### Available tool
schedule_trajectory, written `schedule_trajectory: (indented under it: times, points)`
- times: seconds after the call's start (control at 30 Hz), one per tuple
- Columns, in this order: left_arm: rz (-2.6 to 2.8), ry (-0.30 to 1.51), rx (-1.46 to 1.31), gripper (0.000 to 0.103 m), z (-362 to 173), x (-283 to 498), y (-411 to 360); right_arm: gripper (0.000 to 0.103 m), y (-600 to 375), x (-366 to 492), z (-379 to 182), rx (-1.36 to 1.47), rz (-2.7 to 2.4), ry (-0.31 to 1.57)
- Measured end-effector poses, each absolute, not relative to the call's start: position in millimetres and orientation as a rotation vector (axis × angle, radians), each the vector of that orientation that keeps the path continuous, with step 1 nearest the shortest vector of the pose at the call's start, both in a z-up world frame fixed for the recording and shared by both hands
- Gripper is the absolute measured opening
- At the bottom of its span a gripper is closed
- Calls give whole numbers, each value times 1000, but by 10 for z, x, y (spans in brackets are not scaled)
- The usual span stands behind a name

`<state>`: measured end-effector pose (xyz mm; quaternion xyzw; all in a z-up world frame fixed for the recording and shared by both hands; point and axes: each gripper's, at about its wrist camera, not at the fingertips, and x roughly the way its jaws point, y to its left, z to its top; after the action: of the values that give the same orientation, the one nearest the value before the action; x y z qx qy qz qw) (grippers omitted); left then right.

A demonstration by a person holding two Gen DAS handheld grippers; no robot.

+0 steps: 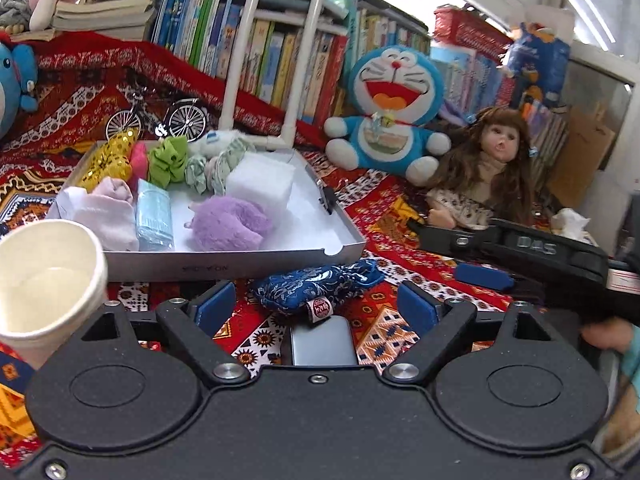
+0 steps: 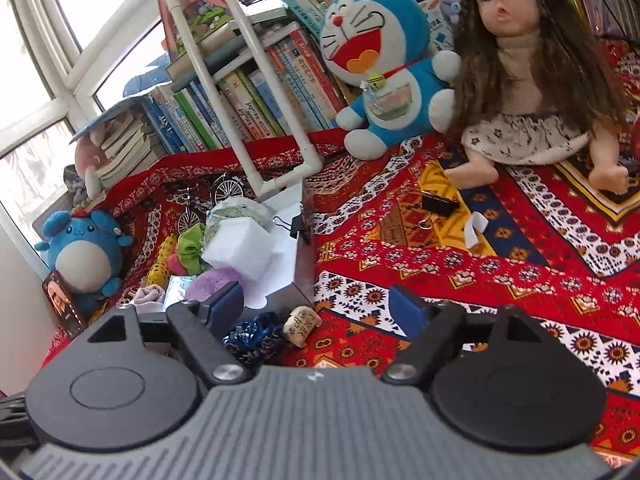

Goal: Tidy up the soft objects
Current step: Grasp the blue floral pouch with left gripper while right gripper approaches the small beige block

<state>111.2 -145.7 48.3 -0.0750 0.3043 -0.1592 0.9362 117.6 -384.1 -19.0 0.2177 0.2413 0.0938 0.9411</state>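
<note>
Blue pouch (image 1: 316, 286) — between spread left tongs (image 1: 316, 308)

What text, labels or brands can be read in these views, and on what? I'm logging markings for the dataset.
"DAS": embossed on the black body of the right gripper, seen from the left wrist.
Dark print on the tray front wall: upside down, unreadable.
Tag on the blue brocade pouch: red stamp, too small.
Book spines: too small or blurred.

Glossy brocade pouch (image 1: 316, 286), fuzzy purple plush (image 1: 230, 224)
</note>
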Motion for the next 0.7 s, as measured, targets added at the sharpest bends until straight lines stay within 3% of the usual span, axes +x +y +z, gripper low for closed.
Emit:
schedule_trajectory:
  times: [0.23, 0.4, 0.53, 0.63, 0.7]
  points:
    - [-275, 693, -178, 85, 340, 1414, -1576, 85, -3948, 1164, -247, 476, 193, 486]
    - [-280, 757, -202, 75, 246, 1545, -1628, 85, -3983, 1177, -286, 491, 200, 494]
    - [-284, 806, -249, 72, 184, 1647, -1627, 85, -3974, 1197, -314, 493, 203, 506]
    - [-275, 814, -259, 67, 166, 1689, -1619, 85, -3960, 1207, -323, 492, 207, 512]
    - [-272, 818, -260, 54, 159, 1714, -1610, 85, -3951, 1219, -330, 491, 208, 516]
